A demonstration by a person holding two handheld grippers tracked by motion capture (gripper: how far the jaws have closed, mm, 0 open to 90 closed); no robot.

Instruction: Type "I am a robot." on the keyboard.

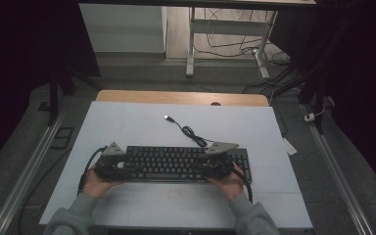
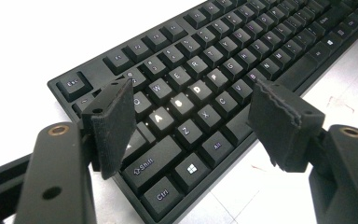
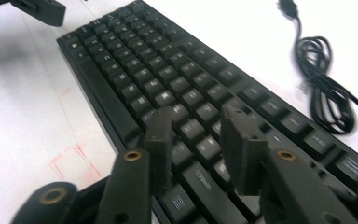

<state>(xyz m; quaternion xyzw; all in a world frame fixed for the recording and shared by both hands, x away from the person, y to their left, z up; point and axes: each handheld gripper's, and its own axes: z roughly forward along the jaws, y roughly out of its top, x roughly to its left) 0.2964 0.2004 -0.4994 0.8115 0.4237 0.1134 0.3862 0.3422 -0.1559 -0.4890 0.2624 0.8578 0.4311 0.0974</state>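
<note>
Both grippers sit over my keyboard [image 1: 186, 164], which lies across the near middle of the white table [image 1: 127, 122]. Left gripper [image 2: 191, 116]: jaws apart above the left-hand keys, gripping nothing. Right gripper [image 3: 196, 140]: jaws parted over the right-hand keys. Cable [image 3: 324, 84] coiled behind.

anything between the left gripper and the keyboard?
Nothing visible. The left gripper hangs open right over the keyboard, above its left-hand keys, with only air under the pads. The coiled cable lies on the table beyond the keyboard, out of the way.
</note>
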